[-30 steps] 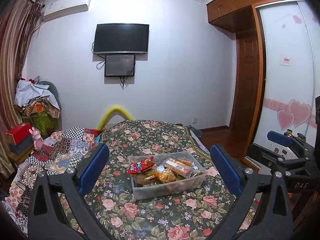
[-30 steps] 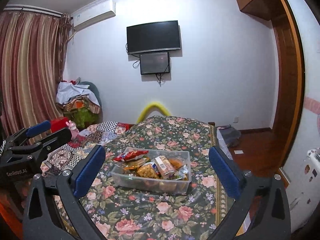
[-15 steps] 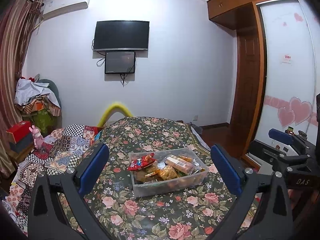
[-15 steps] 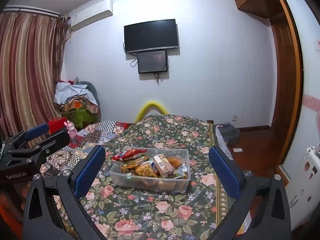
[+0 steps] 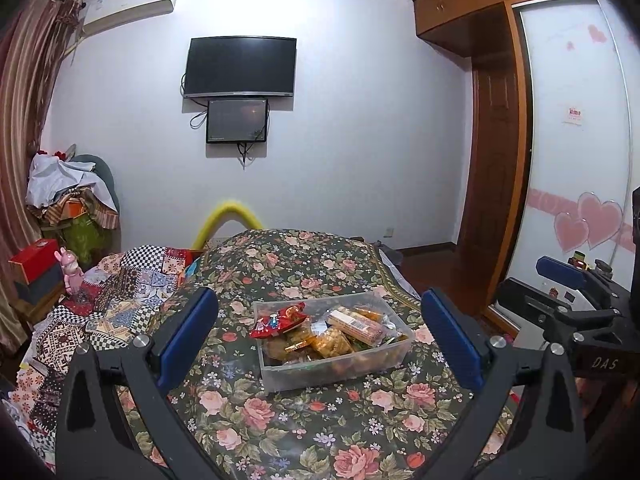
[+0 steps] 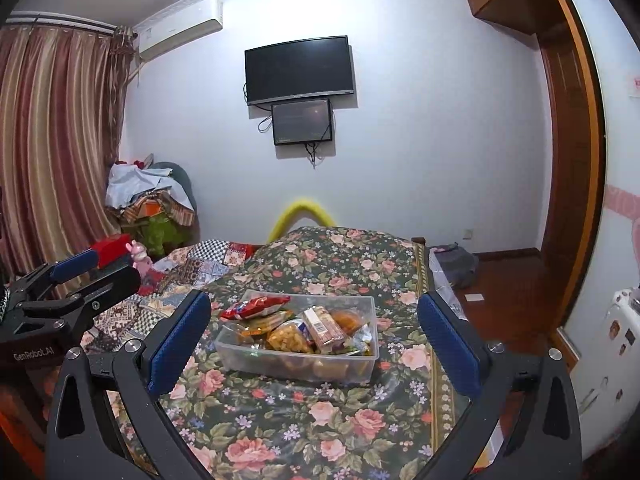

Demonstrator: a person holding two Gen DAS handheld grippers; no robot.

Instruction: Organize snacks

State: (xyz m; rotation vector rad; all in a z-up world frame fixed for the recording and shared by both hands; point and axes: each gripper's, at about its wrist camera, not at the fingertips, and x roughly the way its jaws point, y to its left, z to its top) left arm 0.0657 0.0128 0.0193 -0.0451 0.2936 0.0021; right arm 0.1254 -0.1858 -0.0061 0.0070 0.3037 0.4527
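Drifted slightly nearer one clear snack bin [image 5: 334,346] mid-bed, heaped with mixed packets. Two grippers, left gripper [image 5: 320,330] and right gripper [image 6: 314,330], both spread wide, holding nothing. Floral bedspread [image 5: 280,420] bare all round.

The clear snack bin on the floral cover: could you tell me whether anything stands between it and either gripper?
Nothing visible does. The clear snack bin sits alone on the floral cover, with only bare cloth between it and the open left gripper and right gripper.
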